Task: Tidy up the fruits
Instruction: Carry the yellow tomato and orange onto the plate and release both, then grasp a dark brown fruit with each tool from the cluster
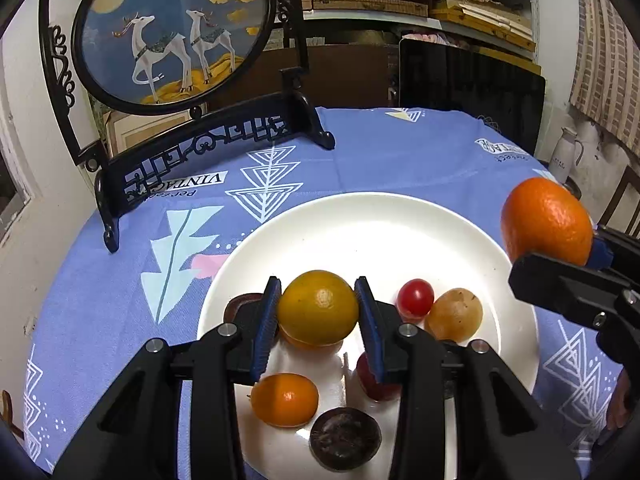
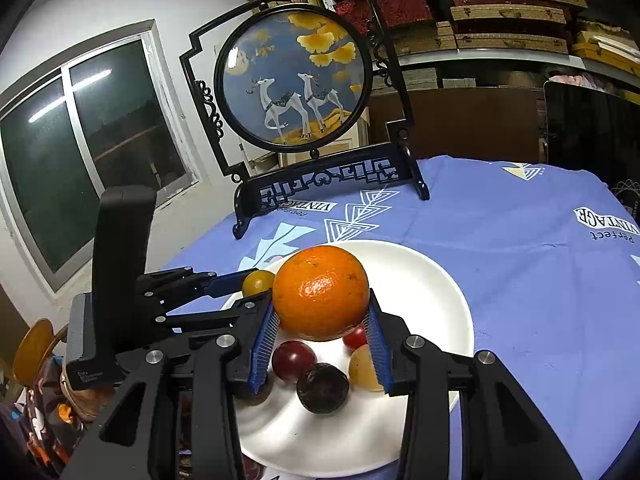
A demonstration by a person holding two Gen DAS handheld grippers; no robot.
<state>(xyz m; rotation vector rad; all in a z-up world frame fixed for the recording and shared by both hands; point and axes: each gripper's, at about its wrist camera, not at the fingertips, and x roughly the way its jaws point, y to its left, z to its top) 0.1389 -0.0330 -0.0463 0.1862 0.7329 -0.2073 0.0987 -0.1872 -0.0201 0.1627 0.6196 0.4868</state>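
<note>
Orange (image 2: 320,292) between right gripper (image 2: 322,344) pads, above plate (image 2: 432,300)

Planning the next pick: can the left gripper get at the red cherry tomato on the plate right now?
Probably not yet: the left gripper is shut on a yellow-orange fruit. The cherry tomato itself sits uncovered on the plate, just right of those fingers.

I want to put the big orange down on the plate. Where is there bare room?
The far half of the white plate, toward the deer screen, is bare. The near half is crowded: yellow citrus, cherry tomato, kumquat.
</note>
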